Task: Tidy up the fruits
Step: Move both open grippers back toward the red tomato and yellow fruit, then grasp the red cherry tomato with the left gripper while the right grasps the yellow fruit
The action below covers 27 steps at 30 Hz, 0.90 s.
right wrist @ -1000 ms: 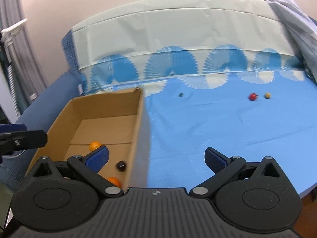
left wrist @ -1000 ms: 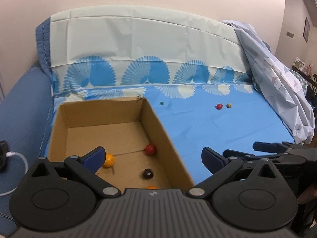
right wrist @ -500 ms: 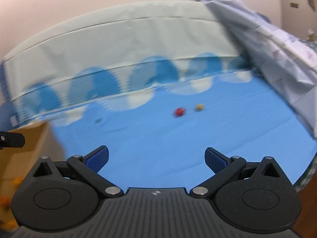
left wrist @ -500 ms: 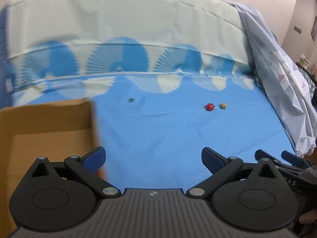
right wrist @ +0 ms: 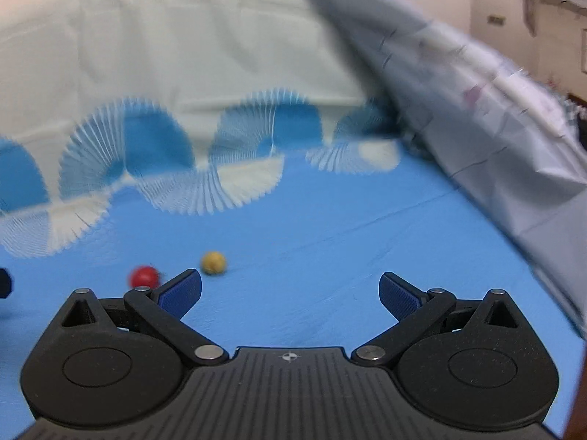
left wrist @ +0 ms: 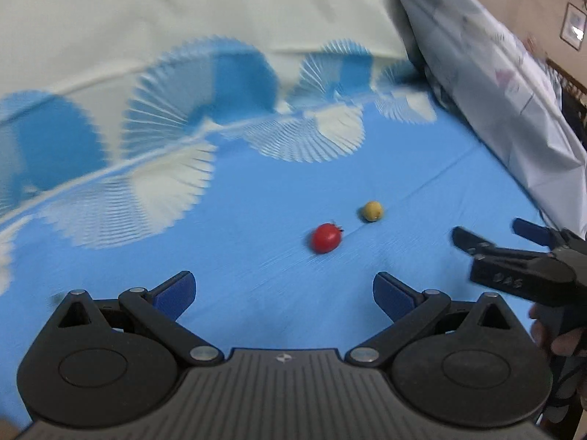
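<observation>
A small red fruit [left wrist: 325, 237] and a small yellow fruit [left wrist: 372, 211] lie side by side on the blue sheet [left wrist: 256, 201]. My left gripper [left wrist: 284, 289] is open and empty, a short way in front of the red fruit. My right gripper [right wrist: 290, 288] is open and empty; the red fruit [right wrist: 144, 275] lies just beyond its left fingertip and the yellow fruit [right wrist: 213, 262] a little further on. The right gripper [left wrist: 495, 238] also shows at the right edge of the left wrist view. The cardboard box is out of view.
The sofa back [left wrist: 183, 55], draped in a pale cloth with blue fan prints, rises behind the fruits. A crumpled grey-white sheet [right wrist: 477, 110] is heaped on the right. The blue sheet [right wrist: 367, 238] stretches across the seat.
Both grippers have swung right and moved forward, away from the cardboard box, which has left both views. The red and yellow fruits are now much nearer. Both grippers stayed open.
</observation>
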### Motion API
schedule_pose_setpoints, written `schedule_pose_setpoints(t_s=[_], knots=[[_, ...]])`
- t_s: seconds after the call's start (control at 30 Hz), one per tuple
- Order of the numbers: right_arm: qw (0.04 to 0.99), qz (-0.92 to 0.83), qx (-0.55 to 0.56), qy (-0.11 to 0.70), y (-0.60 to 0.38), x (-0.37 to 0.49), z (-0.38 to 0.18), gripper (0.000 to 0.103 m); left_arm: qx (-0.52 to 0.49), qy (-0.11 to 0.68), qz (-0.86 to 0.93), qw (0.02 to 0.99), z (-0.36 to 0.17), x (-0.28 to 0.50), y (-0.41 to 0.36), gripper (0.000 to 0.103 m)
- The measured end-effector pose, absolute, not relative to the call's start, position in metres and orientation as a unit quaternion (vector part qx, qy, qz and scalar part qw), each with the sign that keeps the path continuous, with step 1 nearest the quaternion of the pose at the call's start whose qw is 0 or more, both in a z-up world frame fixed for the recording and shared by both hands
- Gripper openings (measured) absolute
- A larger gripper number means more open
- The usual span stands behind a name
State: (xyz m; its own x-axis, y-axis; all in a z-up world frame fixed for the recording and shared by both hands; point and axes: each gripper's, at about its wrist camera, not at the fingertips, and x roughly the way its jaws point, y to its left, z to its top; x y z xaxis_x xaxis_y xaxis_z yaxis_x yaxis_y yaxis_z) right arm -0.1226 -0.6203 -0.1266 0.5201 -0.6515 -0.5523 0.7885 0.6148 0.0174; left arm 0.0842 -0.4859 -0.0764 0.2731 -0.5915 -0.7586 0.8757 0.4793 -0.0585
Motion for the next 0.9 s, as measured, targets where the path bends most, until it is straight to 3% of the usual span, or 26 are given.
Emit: schedule_pose_setpoints(t_s=[0.27, 0.9], knots=[[0.881, -0.356, 0.130, 0.282, -0.657, -0.074, -0.176, 0.102, 0.228, 0.376, -0.479, 0.759, -0.134, 0.096, -0.563, 0.103], [0.882, -0.343, 0.143, 0.290, -0.672, -0.054, -0.195, 0.102, 0.234, 0.380, -0.461, 0.767, -0.161, 0.118, -0.581, 0.103]])
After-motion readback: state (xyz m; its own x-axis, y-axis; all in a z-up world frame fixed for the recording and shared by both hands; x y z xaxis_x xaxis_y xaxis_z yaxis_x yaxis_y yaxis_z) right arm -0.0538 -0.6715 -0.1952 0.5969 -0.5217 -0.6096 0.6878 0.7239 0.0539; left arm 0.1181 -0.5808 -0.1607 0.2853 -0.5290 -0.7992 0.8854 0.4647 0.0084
